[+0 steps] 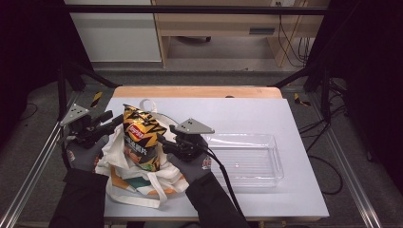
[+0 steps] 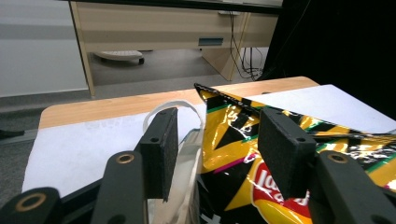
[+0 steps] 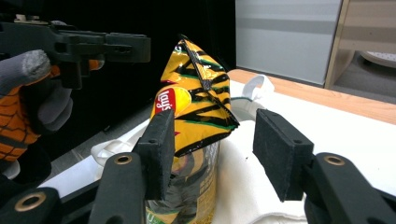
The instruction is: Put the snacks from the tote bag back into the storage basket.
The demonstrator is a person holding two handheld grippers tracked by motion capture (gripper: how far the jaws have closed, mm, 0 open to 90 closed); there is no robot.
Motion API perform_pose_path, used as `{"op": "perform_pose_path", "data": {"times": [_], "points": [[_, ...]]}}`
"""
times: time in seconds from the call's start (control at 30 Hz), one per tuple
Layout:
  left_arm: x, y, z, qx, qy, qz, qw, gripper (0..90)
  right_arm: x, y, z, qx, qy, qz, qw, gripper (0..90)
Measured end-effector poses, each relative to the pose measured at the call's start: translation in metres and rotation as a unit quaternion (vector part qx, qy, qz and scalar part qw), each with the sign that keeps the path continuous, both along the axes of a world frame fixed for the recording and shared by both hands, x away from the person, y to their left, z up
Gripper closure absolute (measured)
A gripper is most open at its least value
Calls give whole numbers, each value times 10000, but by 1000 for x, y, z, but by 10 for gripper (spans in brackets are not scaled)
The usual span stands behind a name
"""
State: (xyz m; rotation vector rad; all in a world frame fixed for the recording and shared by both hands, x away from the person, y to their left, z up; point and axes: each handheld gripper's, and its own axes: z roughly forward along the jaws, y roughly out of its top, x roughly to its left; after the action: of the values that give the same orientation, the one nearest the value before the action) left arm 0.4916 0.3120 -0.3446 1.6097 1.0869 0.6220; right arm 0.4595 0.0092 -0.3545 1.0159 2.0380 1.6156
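A yellow and black crisp bag [image 1: 140, 137] stands upright inside a white tote bag [image 1: 138, 187] at the table's left. My left gripper [image 1: 116, 124] is at the crisp bag's left side and my right gripper [image 1: 161, 140] at its right side, each pointing inward at it. In the left gripper view the jaws [image 2: 217, 149] stand open, with the tote's rim by the left pad and the crisp bag [image 2: 229, 121] just beyond. In the right gripper view the jaws [image 3: 212, 154] are open too, in front of the crisp bag [image 3: 196, 98], and white tote cloth [image 3: 243, 186] shows in the gap.
A clear plastic tray [image 1: 273, 142] lies on the white table mat to the right of the tote. The tote's loop handle [image 1: 147, 103] sticks out behind the crisp bag. A wooden strip edges the table's far side, and metal rails run along both sides.
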Motion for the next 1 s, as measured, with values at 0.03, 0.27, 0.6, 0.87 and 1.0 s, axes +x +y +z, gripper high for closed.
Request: {"op": "perform_pose_path", "data": {"times": [0.03, 0.27, 0.6, 0.87, 1.0], "points": [[2, -1, -1, -24, 28, -9, 10000, 485, 0, 0, -1, -6, 16, -7, 10000, 487], [13, -5, -7, 9, 112, -148, 9998, 506, 5, 7, -7, -67, 117, 27, 9999, 484], [21, -8, -18, 132, 254, -209, 9994, 553, 7, 19, -10, -103, 163, 120, 9997, 521], [18, -10, -18, 249, 210, -230, 9992, 754, 6, 21, -11, -153, 218, 181, 9995, 709], [16, -9, -19, 241, 207, -229, 9992, 852, 4, 23, -11, -136, 235, 284, 9992, 793]]}}
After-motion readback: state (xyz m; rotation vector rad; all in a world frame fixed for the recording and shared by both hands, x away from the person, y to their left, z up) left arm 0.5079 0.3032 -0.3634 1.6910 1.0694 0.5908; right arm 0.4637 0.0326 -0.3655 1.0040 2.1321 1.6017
